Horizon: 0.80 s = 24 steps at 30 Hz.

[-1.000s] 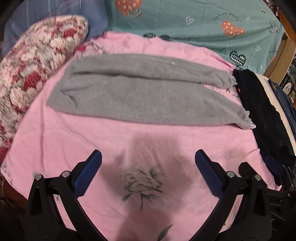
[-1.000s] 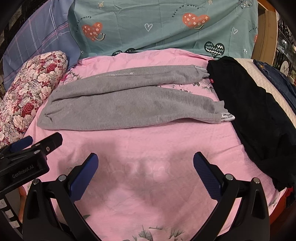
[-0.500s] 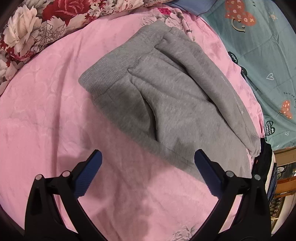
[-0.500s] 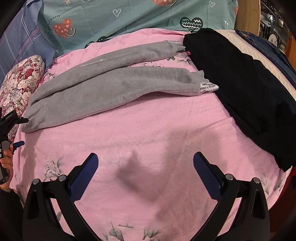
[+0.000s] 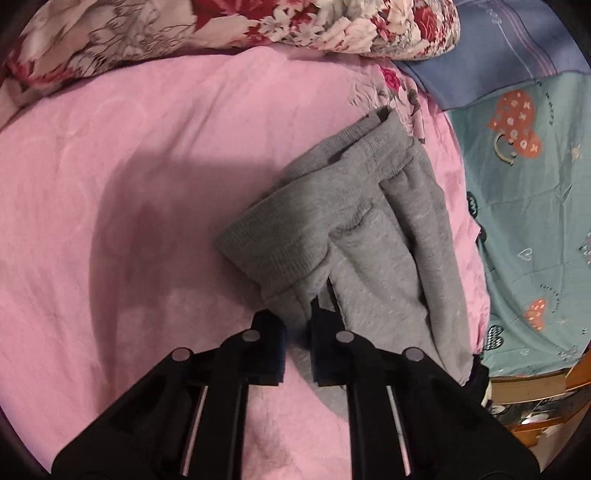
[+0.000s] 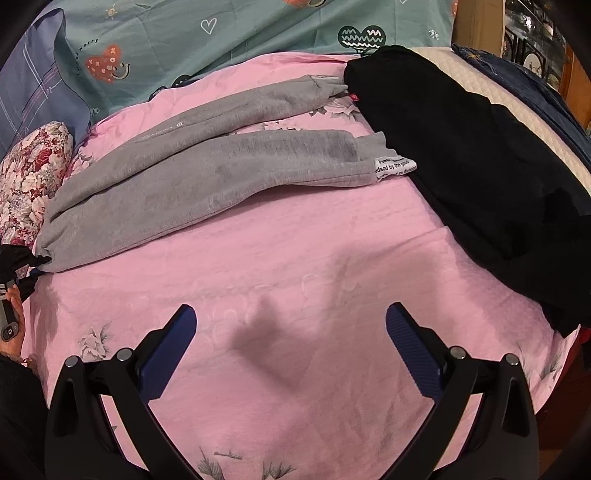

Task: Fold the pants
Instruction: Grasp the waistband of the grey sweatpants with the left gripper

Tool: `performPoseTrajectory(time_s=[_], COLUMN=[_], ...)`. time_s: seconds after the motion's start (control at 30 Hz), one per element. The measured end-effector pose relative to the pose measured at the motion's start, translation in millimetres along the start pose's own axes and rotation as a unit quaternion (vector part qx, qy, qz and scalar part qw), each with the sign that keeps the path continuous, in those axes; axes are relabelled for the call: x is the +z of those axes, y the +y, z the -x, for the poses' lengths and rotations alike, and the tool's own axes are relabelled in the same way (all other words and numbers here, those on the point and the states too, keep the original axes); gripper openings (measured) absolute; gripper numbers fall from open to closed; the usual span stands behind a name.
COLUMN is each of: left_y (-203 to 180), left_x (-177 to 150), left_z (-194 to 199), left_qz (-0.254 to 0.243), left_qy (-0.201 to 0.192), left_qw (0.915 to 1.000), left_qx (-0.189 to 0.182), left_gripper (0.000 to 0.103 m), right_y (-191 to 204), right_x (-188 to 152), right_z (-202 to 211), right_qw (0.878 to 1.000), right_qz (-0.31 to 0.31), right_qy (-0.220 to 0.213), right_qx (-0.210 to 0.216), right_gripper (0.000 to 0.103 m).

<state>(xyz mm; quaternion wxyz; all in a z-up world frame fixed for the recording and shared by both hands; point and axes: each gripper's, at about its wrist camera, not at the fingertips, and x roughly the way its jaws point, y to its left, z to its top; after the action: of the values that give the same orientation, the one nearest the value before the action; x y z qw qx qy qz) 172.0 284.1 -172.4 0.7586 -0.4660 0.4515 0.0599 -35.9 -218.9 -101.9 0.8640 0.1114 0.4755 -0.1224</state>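
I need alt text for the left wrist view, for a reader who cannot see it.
The left gripper is closed on the waistband corner of the grey pants, which lie on a pink bedsheet. A floral pillow lies along the top edge.

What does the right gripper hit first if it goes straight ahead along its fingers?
Probably the bare pink sheet: the open right gripper points at it, with nothing between the fingers. Beyond that lie the gray pants, near the lower leg. Depth is unclear.

grey pants, flat, legs apart
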Motion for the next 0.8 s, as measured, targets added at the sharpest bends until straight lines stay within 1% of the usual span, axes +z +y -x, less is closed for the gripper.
performPoseTrajectory(time_s=[0.07,0.13,0.17,0.2,0.23,0.27,0.33,0.4,0.43,0.53,0.57,0.63,0.67,0.7,0.73,0.8], left_y=[0.7,1.1,2.3,4.5,7.0,7.3,10.1,9.0,12.8,15.4,19.5,21.6,21.6,21.5,22.8,24.1], left_x=[-11.2,-22.6,-26.2,-27.9,-29.4,-29.6,-30.7,-28.2,-27.9,-23.9,-24.0,-23.8,-23.4,-23.0,-23.1,-23.1], left_z=[13.2,29.5,33.0,35.0,36.8,36.6,34.6,27.8,27.5,23.1,24.2,23.3,22.1,20.9,20.4,19.2], left_qz=[-0.006,-0.024,-0.027,-0.025,-0.024,-0.029,-0.043,-0.047,-0.048,-0.044,-0.043,-0.043,-0.044,-0.044,-0.044,-0.043], left_qy=[-0.024,-0.048,-0.052,-0.054,-0.057,-0.059,-0.06,-0.058,-0.057,-0.049,-0.048,-0.046,-0.044,-0.043,-0.042,-0.041], left_qw=[0.9996,0.9982,0.9979,0.9977,0.9975,0.9972,0.9969,0.997,0.997,0.9976,0.9977,0.9978,0.9979,0.998,0.998,0.9981], left_qx=[-0.014,-0.026,-0.028,-0.031,-0.035,-0.036,-0.029,-0.021,-0.02,-0.02,-0.021,-0.02,-0.017,-0.015,-0.014,-0.012], left_gripper=[0.008,0.008,0.008,0.008,0.008,0.008,0.008,0.008,0.008,0.008,0.008,0.008,0.008,0.008,0.008,0.008], right_y=[-6.0,-17.3,-24.0,-24.0,-32.1,-42.7,-60.1,-74.5,-77.8,-81.7,-80.2,-78.6,-79.0,-79.4,-80.1,-79.1], right_x=[5.8,16.4,23.6,23.6,31.7,42.4,60.6,81.4,88.9,117.9,125.0,137.3,141.4,142.5,140.7,134.3], right_z=[3.1,9.1,10.7,10.7,10.9,9.4,2.6,-14.8,-23.1,-63.4,-73.8,-94.7,-106.3,-116.8,-127.7,-139.5], right_qw=[1.0,0.998,0.998,0.998,0.997,0.997,0.997,0.995,0.994,0.989,0.987,0.984,0.983,0.98,0.977,0.974], right_qz=[0.004,0.004,0.0,0.0,-0.008,-0.025,-0.059,-0.096,-0.107,-0.132,-0.137,-0.151,-0.157,-0.164,-0.173,-0.175], right_qy=[-0.007,-0.024,-0.028,-0.028,-0.027,-0.021,-0.008,0.01,0.018,0.056,0.066,0.083,0.096,0.11,0.127,0.144], right_qx=[-0.02,-0.049,-0.063,-0.063,-0.073,-0.074,-0.05,-0.02,-0.012,0.038,0.045,0.038,0.027,0.019,0.009,-0.005], right_gripper=[0.102,0.102,0.102,0.102,0.102,0.102,0.102,0.102,0.102,0.102,0.102,0.102,0.1,0.091,0.087,0.07])
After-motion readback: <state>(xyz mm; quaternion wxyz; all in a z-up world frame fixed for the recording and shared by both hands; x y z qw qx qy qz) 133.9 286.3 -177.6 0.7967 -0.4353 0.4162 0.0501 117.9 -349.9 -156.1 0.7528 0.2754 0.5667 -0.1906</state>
